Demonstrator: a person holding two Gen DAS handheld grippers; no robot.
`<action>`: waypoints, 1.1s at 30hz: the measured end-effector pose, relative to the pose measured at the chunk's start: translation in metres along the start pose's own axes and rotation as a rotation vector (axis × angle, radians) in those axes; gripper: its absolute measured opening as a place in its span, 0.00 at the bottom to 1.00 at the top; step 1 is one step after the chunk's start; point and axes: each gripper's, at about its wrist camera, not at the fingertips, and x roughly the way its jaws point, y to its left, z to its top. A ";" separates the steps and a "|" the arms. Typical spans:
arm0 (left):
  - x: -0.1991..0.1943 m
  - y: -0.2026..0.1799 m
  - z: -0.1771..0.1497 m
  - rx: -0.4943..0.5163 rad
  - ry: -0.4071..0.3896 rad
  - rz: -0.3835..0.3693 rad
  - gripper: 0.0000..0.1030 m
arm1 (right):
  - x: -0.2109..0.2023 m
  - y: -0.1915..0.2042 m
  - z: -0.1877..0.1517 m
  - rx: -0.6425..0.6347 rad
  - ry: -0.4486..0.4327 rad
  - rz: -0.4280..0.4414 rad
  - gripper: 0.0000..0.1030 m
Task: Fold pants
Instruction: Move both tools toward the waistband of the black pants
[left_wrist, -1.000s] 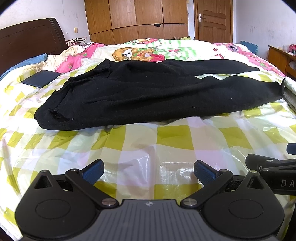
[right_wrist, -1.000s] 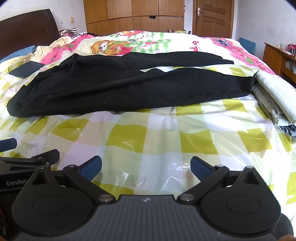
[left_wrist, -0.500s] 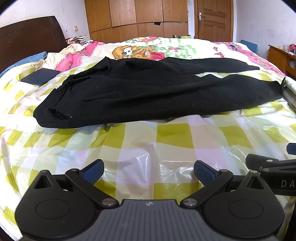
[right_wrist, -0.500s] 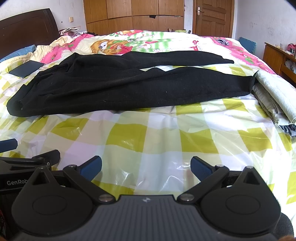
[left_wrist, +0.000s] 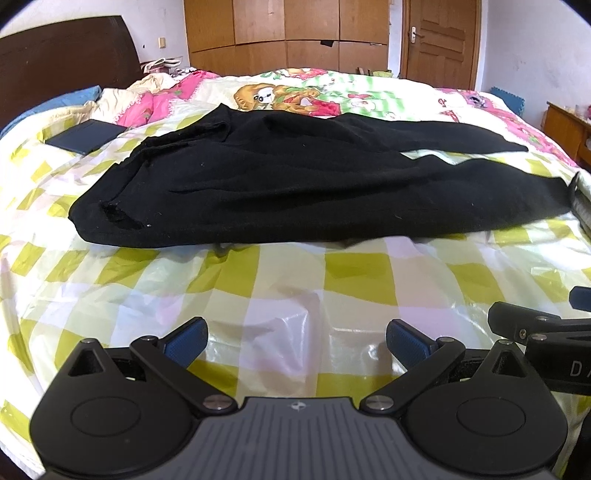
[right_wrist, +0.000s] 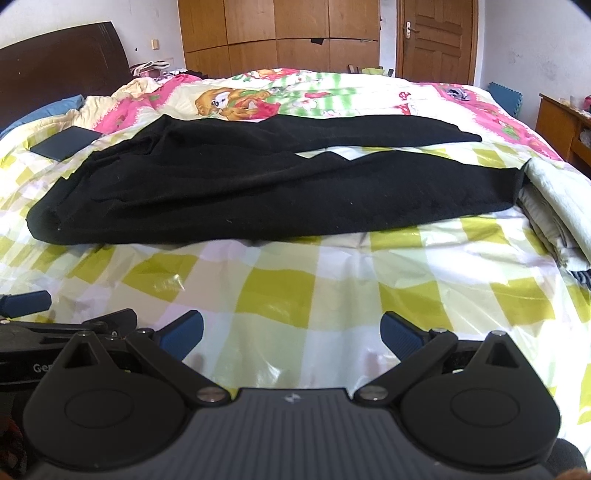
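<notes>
In the left wrist view, the left tool (left_wrist: 297, 341) hovered low over the checked yellow-and-white cover (left_wrist: 288, 284) of the bed, its two blue-padded fingers (left_wrist: 184, 340) spread wide with nothing between them. The black pants (left_wrist: 295, 192) lay flat across the bed ahead of it, well apart from the fingertips, waistband toward the left and both legs running to the right, the farther leg splayed slightly away from the nearer one. A dark flat book-like object (left_wrist: 86, 136) sat near the waistband end, by the pillows. Part of the right tool (left_wrist: 543, 332) showed at the lower right edge.

In the right wrist view, the right tool (right_wrist: 291, 334) was likewise wide open and empty above the checked cover (right_wrist: 332, 280). The pants (right_wrist: 273, 184) lay ahead, untouched, the nearer leg's cuff ending just beside a stack of folded pale cloth (right_wrist: 554, 206) at the right. A finger of the left tool (right_wrist: 26, 303) appeared at the left edge.
</notes>
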 end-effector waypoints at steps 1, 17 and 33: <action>0.001 0.002 0.002 -0.009 0.005 -0.011 1.00 | 0.000 0.001 0.003 0.001 0.000 0.003 0.99; 0.022 0.032 0.012 -0.147 0.075 -0.047 1.00 | 0.014 0.032 0.032 -0.071 0.025 0.038 0.99; 0.025 0.045 0.011 -0.205 0.061 -0.053 1.00 | 0.014 0.047 0.038 -0.108 0.030 0.033 0.99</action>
